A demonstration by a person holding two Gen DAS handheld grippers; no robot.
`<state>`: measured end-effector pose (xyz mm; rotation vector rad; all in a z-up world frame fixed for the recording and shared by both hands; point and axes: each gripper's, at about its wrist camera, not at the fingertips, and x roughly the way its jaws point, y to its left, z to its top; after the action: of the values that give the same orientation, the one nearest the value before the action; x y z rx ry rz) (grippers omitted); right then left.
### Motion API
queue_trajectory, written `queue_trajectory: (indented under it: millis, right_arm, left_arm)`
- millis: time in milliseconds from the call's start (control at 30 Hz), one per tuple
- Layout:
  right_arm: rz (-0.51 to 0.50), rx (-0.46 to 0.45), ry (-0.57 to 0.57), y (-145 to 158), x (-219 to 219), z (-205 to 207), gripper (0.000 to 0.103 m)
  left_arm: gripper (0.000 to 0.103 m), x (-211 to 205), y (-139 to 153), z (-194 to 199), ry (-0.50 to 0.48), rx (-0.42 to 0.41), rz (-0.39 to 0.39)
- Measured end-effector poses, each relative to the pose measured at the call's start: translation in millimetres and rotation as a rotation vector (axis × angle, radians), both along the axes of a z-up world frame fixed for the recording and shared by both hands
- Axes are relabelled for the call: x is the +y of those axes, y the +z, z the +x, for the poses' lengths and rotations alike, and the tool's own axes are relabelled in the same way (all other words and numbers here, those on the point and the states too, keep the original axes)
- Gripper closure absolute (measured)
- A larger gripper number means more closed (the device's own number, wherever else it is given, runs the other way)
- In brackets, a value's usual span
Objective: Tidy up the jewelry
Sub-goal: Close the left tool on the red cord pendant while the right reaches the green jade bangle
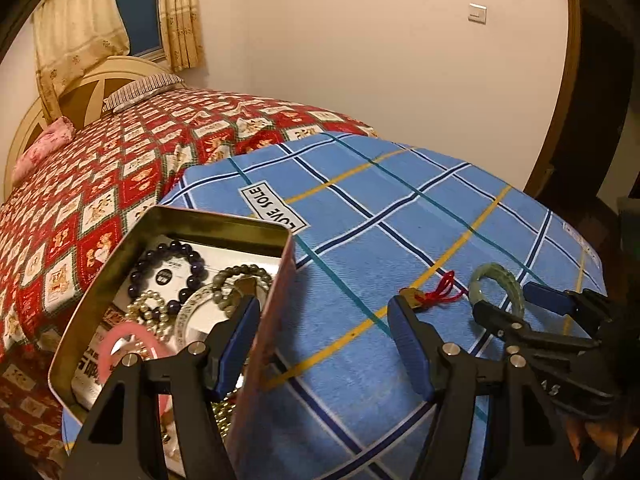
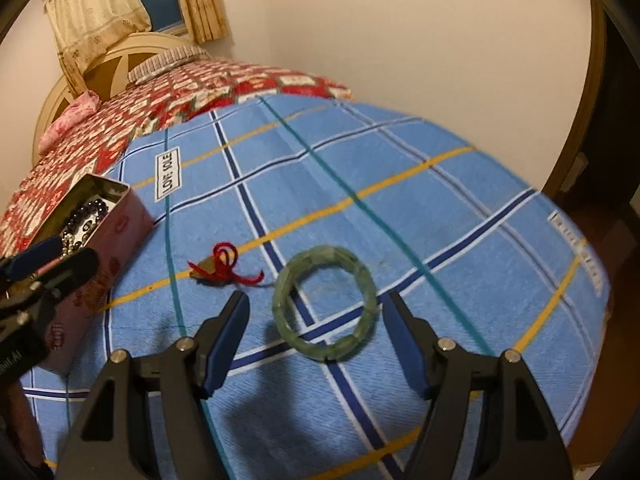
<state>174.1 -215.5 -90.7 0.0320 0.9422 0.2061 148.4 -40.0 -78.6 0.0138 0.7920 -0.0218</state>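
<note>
An open metal tin sits at the left of the blue checked cloth. It holds a dark bead bracelet, a grey-green bead bracelet, a pearl bracelet and a pink ring. My left gripper is open and straddles the tin's right wall. A green jade bangle lies flat on the cloth. My right gripper is open just above it, one finger on each side. A gold charm with a red cord lies left of the bangle.
The cloth covers a raised surface beside a bed with a red patterned quilt. A white wall and a wooden door frame stand behind. The cloth's right edge drops to the floor.
</note>
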Motion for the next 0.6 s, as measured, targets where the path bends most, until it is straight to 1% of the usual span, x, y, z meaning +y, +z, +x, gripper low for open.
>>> queue_trajectory:
  millis: [67,133,167,200,233,267,300,467,600]
  right_arm:
    - [-0.023,0.01,-0.006,-4,2,1,0.031]
    - [-0.014,0.044,-0.007,-11,-1,5,0.031]
    - [-0.004,0.05,-0.013,-12,-4,7,0.035]
    - [-0.004,0.046,-0.02,-11,-6,7,0.048]
    - [-0.016,0.043,-0.024,-11,-8,7,0.055]
    - [-0.018,0.04,-0.027,-11,-10,8,0.077]
    - [-0.002,0.04,-0.035,-10,-15,7,0.086]
    - [0.035,0.032,-0.114,-10,-40,1,0.086]
    - [0.037,0.024,-0.117,-9,-42,-2,0.086]
  left_arm:
    - [0.036,-3,-3,4,-0.007,0.009,-0.009]
    - [0.036,-9,-5,6,-0.023,0.013,-0.019]
    - [0.036,-12,-6,7,-0.031,0.013,-0.02]
    - [0.037,-16,-6,8,-0.039,0.012,-0.016]
    - [0.036,-21,-7,9,-0.049,0.01,-0.013]
    - [0.036,-24,-7,9,-0.058,0.008,-0.014]
    - [0.037,-29,-7,9,-0.071,0.004,-0.014]
    - [0.036,-52,-11,14,-0.128,0.006,-0.007]
    - [0.037,-63,-20,28,-0.156,0.035,-0.009]
